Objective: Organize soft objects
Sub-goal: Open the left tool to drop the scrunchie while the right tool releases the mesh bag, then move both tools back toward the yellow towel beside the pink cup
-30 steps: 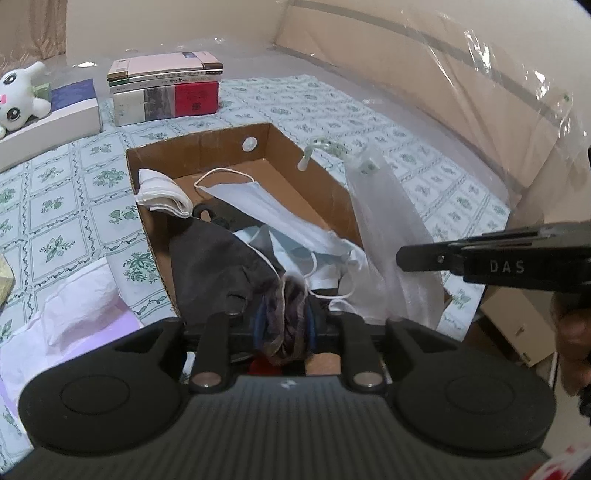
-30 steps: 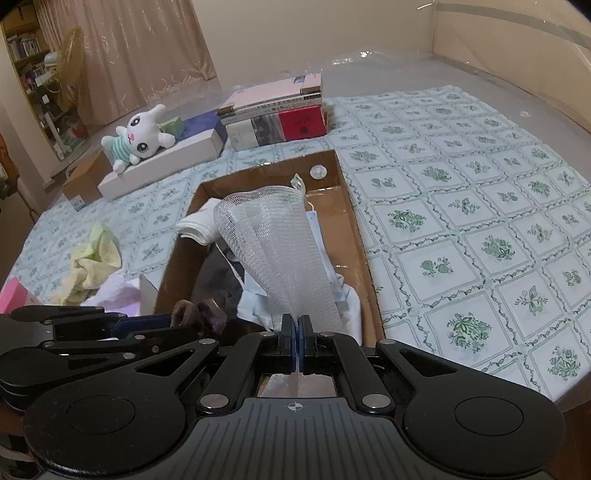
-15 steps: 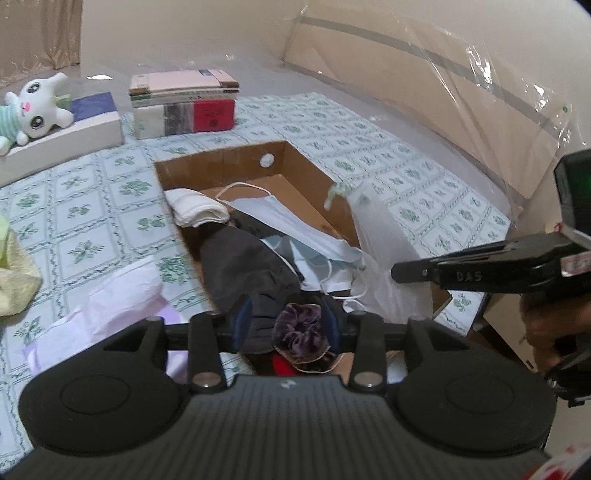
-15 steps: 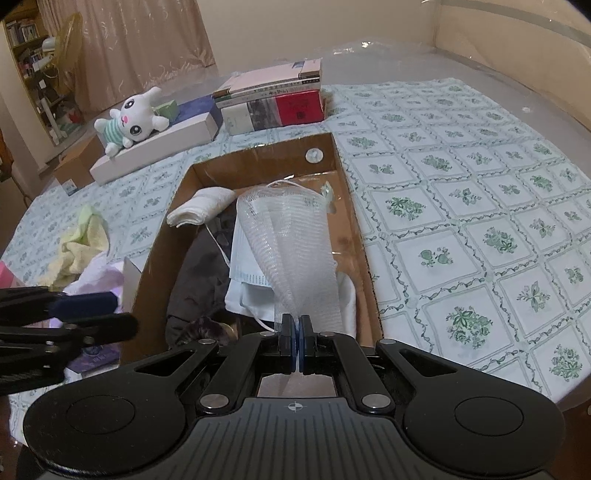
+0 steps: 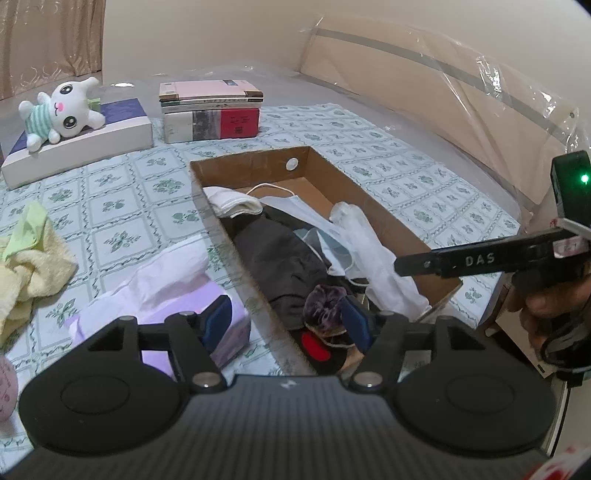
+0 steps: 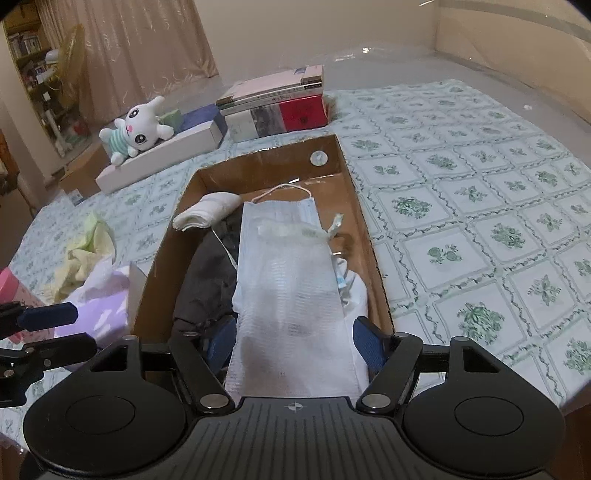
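Both grippers hang over the near end of the cardboard box [image 6: 364,236] mid-frame. The right gripper [image 6: 293,345] is opening wide, the white mesh bag [image 6: 291,295] lying loose between its fingers atop the face mask [image 6: 275,214]. The left gripper [image 5: 286,323] is opening too, the purple scrunchie [image 5: 325,301] resting free inside the box beside its right finger.

The wall [image 5: 229,33] was plain cream. Beige patterned curtains [image 6: 147,48] hung to the left of it. Beyond them, at far left, a bookshelf [image 6: 26,51] stood in a dimmer area, with cardboard boxes [image 6: 79,175] on the floor below. A headboard [image 5: 443,85] wrapped in clear plastic ran along the right side. The mattress [image 6: 388,66] was also under plastic, partly covered by a sheet [image 6: 480,192] printed with green floral squares. Lighting was soft and indoor.
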### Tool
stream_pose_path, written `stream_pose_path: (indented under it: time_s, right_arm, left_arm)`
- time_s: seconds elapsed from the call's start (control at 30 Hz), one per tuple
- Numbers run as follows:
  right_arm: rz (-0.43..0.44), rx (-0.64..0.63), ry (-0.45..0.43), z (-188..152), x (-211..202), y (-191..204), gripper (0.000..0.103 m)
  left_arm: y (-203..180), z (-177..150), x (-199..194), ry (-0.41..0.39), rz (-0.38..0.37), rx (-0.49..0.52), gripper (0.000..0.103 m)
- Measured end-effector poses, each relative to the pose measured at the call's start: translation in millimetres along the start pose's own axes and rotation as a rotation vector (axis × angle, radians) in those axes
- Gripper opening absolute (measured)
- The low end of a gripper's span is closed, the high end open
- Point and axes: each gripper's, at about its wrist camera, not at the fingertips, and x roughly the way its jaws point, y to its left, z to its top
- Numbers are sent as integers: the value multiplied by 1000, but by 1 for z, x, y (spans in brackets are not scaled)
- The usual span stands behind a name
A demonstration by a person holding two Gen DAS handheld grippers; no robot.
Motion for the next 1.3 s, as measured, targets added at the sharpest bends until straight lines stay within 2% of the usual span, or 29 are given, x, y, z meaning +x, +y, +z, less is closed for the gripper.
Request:
stream_pose_path:
  time_s: [0.2,0.5,0.67,0.87,1.3]
  right_arm:
    - [-10,-6,-17,-9,-16,14,70]
    - [73,-6,-35,-30,-34,57,70]
    - [102,-14,-31,-42,-41,80,70]
    - [133,-32,-18,-52,-44,106,70]
    - [178,-110,-6,-53,-38,158,70]
  left_arm:
    - [8,-14,-21,-17,7,-24,63]
    - [24,-36,-62,-42,47,-55,66]
    - [37,-49,-87,-50,71,-65,74]
    - [58,-63,-113,-59,110,-79,82]
    - [97,-82,-146,-51,191,-136,84]
